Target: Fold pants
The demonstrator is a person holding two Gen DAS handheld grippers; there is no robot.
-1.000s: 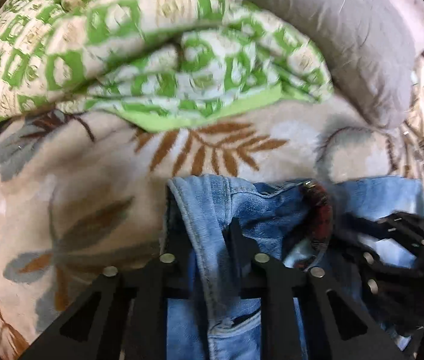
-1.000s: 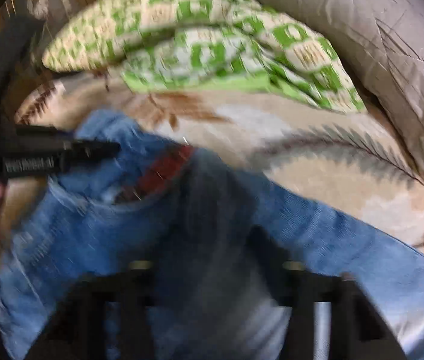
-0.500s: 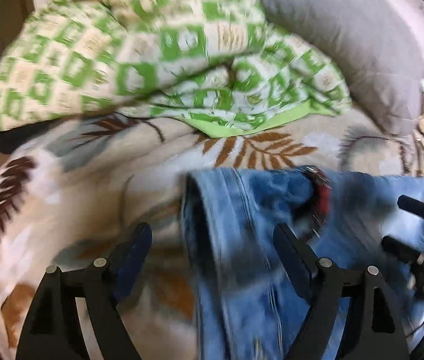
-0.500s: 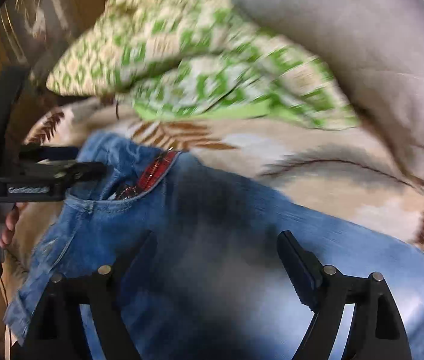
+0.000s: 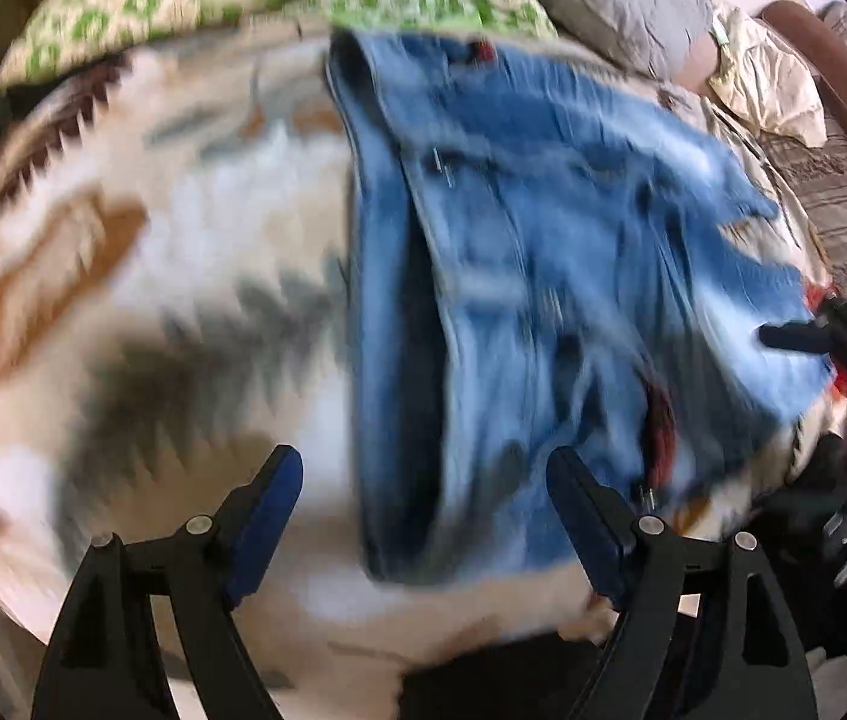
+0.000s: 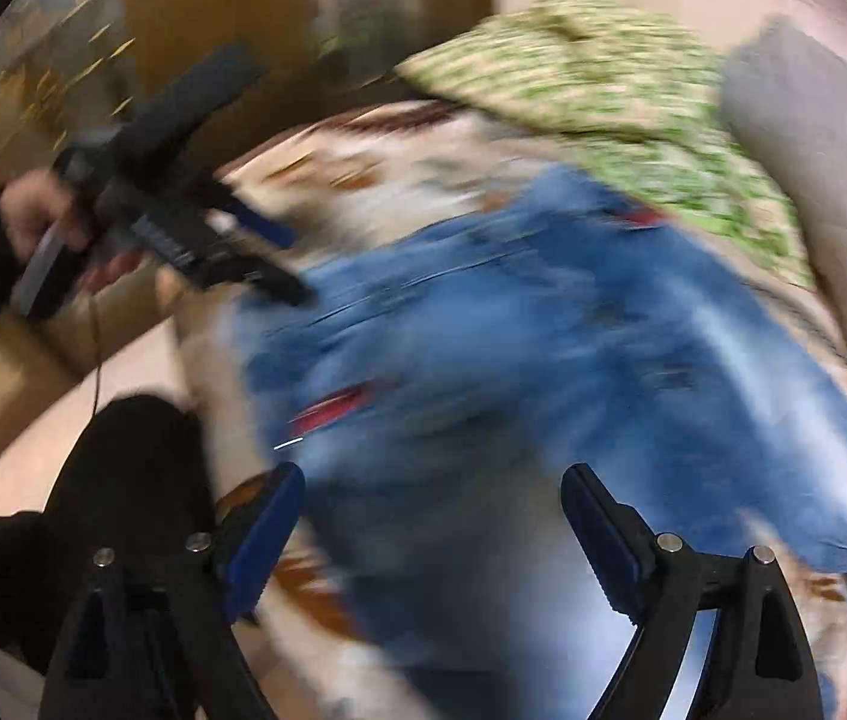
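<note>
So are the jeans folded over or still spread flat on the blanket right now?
Folded over: the jeans lie doubled on the blanket, one denim layer over another along a thick edge.

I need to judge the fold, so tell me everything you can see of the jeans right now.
The jeans are light blue, faded denim, lying folded on the leaf-patterned blanket, with one long doubled edge showing a darker inner layer. Red trim shows at the far end and near the lower right. Both views are blurred, so seams and pockets are unclear. The left gripper stands open above them, and the right gripper is opening with nothing clamped between its fingers.
</note>
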